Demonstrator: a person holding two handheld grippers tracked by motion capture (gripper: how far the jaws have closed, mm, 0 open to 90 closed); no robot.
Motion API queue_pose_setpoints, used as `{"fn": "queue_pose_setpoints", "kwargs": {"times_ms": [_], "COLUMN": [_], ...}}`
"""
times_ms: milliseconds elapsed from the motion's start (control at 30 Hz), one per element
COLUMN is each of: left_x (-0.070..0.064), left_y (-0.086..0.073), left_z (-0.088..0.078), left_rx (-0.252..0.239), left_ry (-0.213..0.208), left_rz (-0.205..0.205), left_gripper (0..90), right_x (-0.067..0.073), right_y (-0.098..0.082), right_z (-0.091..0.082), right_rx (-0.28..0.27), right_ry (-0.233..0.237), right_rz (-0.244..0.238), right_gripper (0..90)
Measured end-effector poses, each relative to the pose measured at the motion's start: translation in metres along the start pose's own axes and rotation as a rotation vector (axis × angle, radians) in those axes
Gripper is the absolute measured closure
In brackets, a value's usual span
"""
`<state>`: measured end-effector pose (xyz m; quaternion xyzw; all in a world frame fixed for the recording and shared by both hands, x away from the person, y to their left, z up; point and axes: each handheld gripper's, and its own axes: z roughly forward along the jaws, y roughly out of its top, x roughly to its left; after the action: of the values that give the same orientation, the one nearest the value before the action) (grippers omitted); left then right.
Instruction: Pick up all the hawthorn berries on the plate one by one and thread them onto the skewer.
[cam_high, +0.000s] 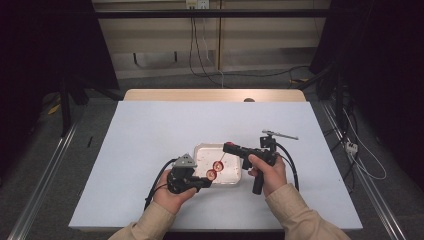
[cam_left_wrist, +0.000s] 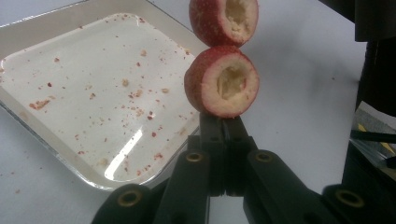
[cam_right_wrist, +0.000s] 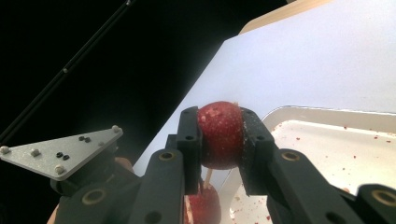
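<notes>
Red cored fruits (cam_high: 218, 165) sit on a thin wooden skewer (cam_right_wrist: 208, 177) over a white tray (cam_high: 200, 148). My left gripper (cam_high: 208, 181) is shut on the skewer's lower end, just under the lowest fruit (cam_left_wrist: 222, 81); a second fruit (cam_left_wrist: 224, 18) sits above it. Between those jaws the stick itself is hidden. My right gripper (cam_right_wrist: 218, 115) is shut on a speckled red fruit (cam_right_wrist: 219, 135) higher on the skewer, with another fruit (cam_right_wrist: 201, 205) right below. In the high view the right gripper (cam_high: 227, 147) reaches in over the tray's far right corner.
Red crumbs are scattered over the tray (cam_left_wrist: 70, 70). A grey metal rod on a black stand (cam_high: 280, 134) sits on the white table (cam_high: 150, 125) behind my right hand. Cables trail from both grippers toward the table's front edge.
</notes>
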<state>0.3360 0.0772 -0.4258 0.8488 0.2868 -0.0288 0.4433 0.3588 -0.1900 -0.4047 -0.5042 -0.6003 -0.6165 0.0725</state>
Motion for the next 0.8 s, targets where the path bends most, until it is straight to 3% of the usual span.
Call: {"fn": "queue_pose_setpoints", "kwargs": {"times_ms": [167, 433, 533, 633, 733, 767, 800], "left_x": [-0.0003, 0.0009, 0.0003, -0.0006, -0.0003, -0.0004, -0.0011], "left_y": [-0.0007, -0.0007, -0.0009, -0.0007, -0.0001, 0.0006, 0.0041], "left_z": [0.0014, 0.0004, 0.0018, 0.0022, 0.0014, 0.0002, -0.0015], "left_rx": [0.010, 0.010, 0.013, 0.018, 0.013, -0.029, -0.004], "left_ry": [0.004, 0.019, 0.005, 0.021, 0.007, -0.010, 0.016], "left_rz": [0.001, -0.007, -0.009, -0.007, -0.008, -0.016, -0.013], "left_gripper": [89.9, 89.9, 89.9, 89.9, 89.9, 89.9, 89.9], "right_x": [0.0030, 0.0037, 0.0022, 0.0027, 0.0024, 0.0028, 0.0042], "right_y": [-0.0029, -0.0044, -0.0061, -0.0075, -0.0078, -0.0081, -0.0105], "right_z": [0.0025, 0.0023, 0.0008, 0.0013, 0.0018, 0.0024, 0.0058], "right_rx": [0.009, 0.031, 0.030, 0.026, 0.030, 0.030, 0.073], "right_ry": [0.018, -0.009, -0.003, -0.005, -0.004, 0.005, 0.011], "right_rz": [-0.011, -0.053, -0.044, -0.045, -0.045, -0.042, -0.043], "right_gripper": [73.3, 73.4, 73.4, 73.4, 73.4, 73.4, 73.4]}}
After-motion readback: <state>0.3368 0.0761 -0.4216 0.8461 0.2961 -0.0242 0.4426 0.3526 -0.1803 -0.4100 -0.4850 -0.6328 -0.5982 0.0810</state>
